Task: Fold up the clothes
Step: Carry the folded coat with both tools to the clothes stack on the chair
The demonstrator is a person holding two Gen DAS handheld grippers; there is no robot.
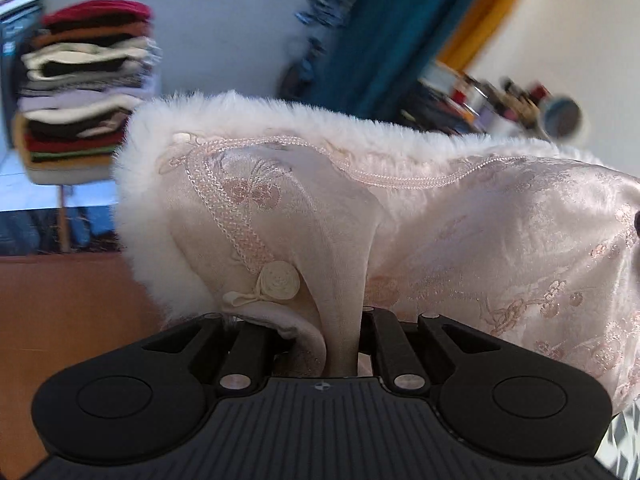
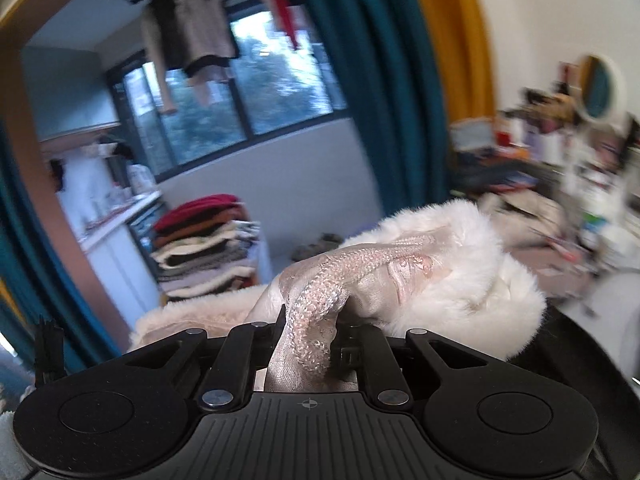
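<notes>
In the air between the two grippers hangs a pale pink satin garment [image 1: 460,240] with a white fur trim [image 1: 280,116], lifted off any surface. The left gripper [image 1: 344,344] has its jaws clamped on a fold of the satin close to a cream rosette button [image 1: 280,280]; the right gripper [image 2: 308,344] has its jaws pinched together on a beaded trim band [image 2: 320,300] of the same garment. Behind, a stack of folded clothes [image 1: 84,88] sits on a chair. The step in hand looks like spreading the piece before laying it down. To do it well, both grips should hold firm, since satin slips, and the hands should draw apart evenly until the cloth hangs flat, without straining the beadwork.
</notes>
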